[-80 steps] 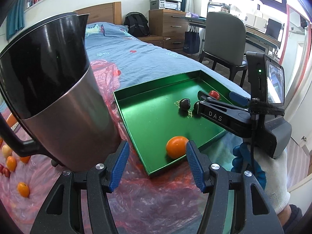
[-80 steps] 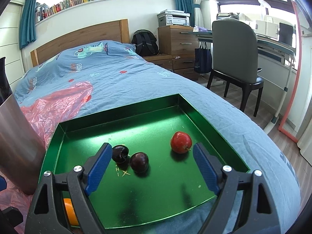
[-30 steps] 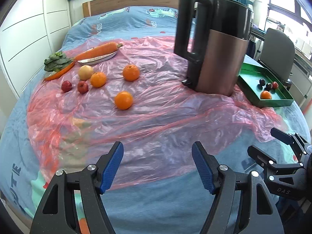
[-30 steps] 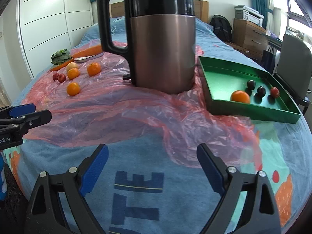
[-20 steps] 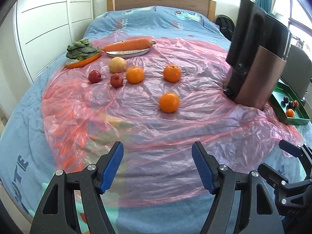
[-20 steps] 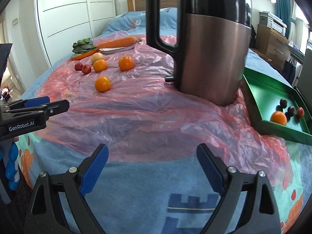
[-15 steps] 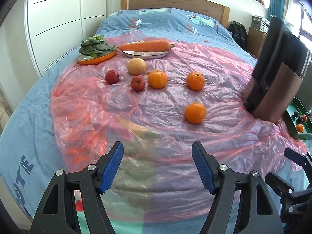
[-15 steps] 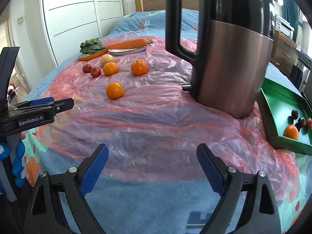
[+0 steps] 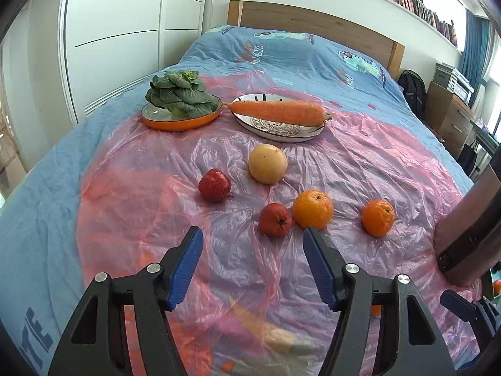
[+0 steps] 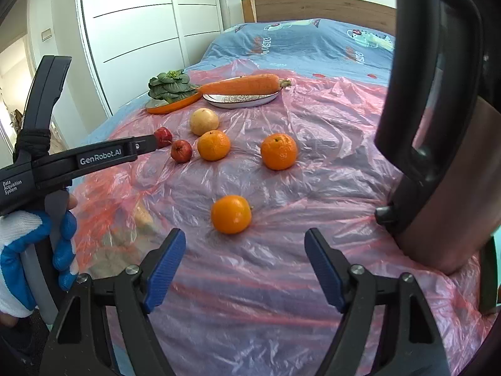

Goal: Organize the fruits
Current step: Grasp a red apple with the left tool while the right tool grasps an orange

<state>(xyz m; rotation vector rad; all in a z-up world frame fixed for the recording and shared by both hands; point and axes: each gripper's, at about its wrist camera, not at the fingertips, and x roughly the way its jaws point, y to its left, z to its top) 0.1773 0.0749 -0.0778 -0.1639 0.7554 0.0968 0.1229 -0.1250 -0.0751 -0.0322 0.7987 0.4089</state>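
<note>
Loose fruit lies on a pink plastic sheet [image 9: 360, 156] over the bed. In the left wrist view a small red apple [image 9: 275, 219] sits just ahead of my open, empty left gripper [image 9: 253, 250], touching an orange [image 9: 313, 209]. Another red apple [image 9: 214, 185], a pale yellow fruit [image 9: 268, 164] and a second orange [image 9: 378, 217] lie around them. In the right wrist view a lone orange [image 10: 231, 214] lies just ahead of my open, empty right gripper [image 10: 244, 258]. The left gripper's arm [image 10: 94, 158] crosses that view at the left.
A large steel kettle with a black handle [image 10: 438, 144] stands close on the right. At the back, a carrot on a patterned plate [image 9: 278, 119] and leafy greens in an orange dish [image 9: 180, 106]. A white wardrobe [image 9: 119, 37] stands to the left of the bed.
Both grippers have swung left from the green tray to the loose fruit and moved in closer. The left one now points at the red apple, the right at the lone orange. Both stay open.
</note>
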